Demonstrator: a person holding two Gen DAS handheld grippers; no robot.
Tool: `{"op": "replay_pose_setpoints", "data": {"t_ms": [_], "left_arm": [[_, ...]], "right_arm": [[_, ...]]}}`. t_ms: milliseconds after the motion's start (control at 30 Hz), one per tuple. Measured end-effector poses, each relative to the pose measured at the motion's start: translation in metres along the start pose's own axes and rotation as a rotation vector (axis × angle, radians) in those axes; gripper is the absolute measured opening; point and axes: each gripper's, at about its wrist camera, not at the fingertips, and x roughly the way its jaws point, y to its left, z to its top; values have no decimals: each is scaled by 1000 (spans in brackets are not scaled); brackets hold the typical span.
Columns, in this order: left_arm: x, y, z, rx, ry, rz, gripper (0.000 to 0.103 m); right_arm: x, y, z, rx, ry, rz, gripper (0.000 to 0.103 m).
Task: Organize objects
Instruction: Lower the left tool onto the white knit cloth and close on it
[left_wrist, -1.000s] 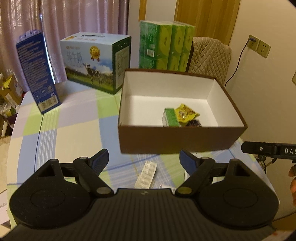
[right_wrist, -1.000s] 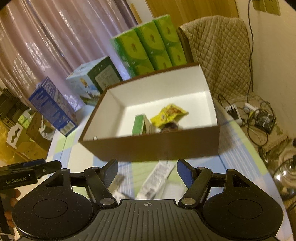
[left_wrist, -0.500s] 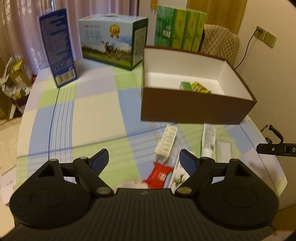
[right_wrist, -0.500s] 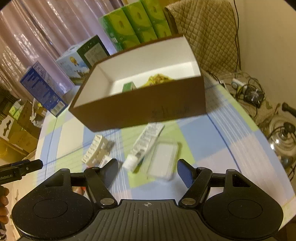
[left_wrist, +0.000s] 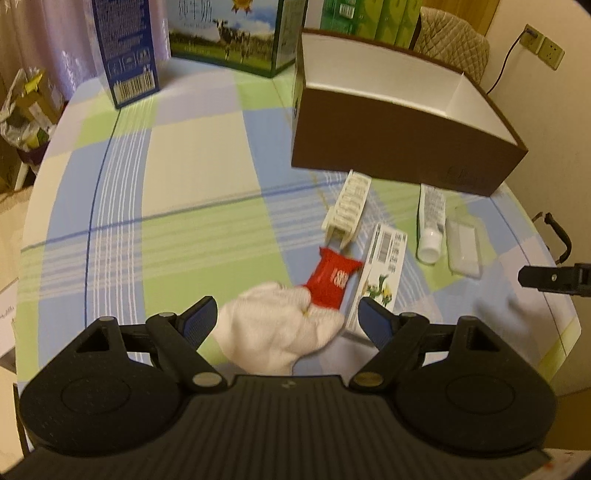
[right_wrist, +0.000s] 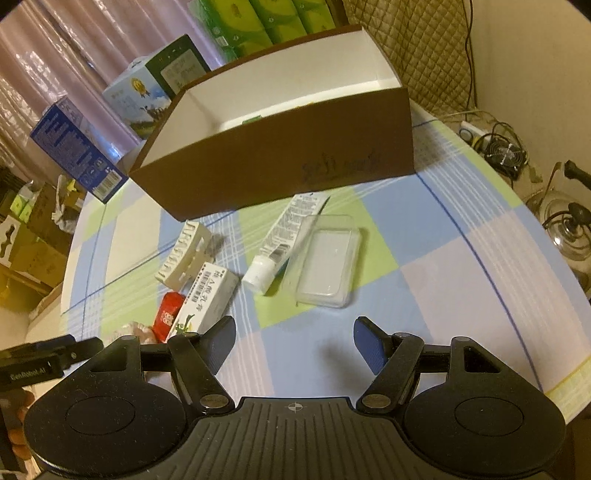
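A brown open box (left_wrist: 402, 147) (right_wrist: 280, 166) with a white inside stands at the far right of the table. In front of it lie a cream ribbed holder (left_wrist: 347, 205) (right_wrist: 183, 256), a white tube (left_wrist: 430, 221) (right_wrist: 284, 236), a clear plastic case (left_wrist: 461, 247) (right_wrist: 327, 264), a white carton (left_wrist: 382, 266) (right_wrist: 208, 299), a red packet (left_wrist: 332, 277) (right_wrist: 168, 317) and a white sock (left_wrist: 275, 330). My left gripper (left_wrist: 286, 319) hangs open just above the sock. My right gripper (right_wrist: 295, 341) is open over bare tablecloth, short of the clear case.
A blue carton (left_wrist: 125, 48) (right_wrist: 75, 151), a milk box (left_wrist: 236, 33) (right_wrist: 147, 86) and green tissue packs (right_wrist: 266, 26) stand at the back. A quilted chair (right_wrist: 421, 48) is behind the box. Cables and a pot (right_wrist: 569, 229) lie on the floor to the right.
Both grippers have pulled back from the box and tilted down towards the near table. The loose items have come into view, and the sock now sits between my left fingers.
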Motion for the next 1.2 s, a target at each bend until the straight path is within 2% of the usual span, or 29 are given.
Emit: {"op": "replay_pose_setpoints", "data": {"t_ms": [233, 633, 1033, 1133, 1167, 1200], "left_arm": [[13, 6, -8, -19, 37, 3, 81], [39, 10, -1, -41, 46, 22, 81], [66, 15, -10, -78, 61, 4, 80], [69, 14, -12, -72, 54, 14, 76], [69, 13, -12, -65, 49, 16, 72], [68, 12, -13, -56, 43, 16, 63]], "right_arm": [[6, 1, 0, 4, 13, -9, 68], [14, -1, 4, 14, 24, -26, 68], [19, -9, 6, 25, 36, -41, 68], [20, -10, 6, 24, 39, -41, 68], [20, -11, 6, 24, 40, -42, 68], [21, -11, 6, 25, 41, -43, 68]]}}
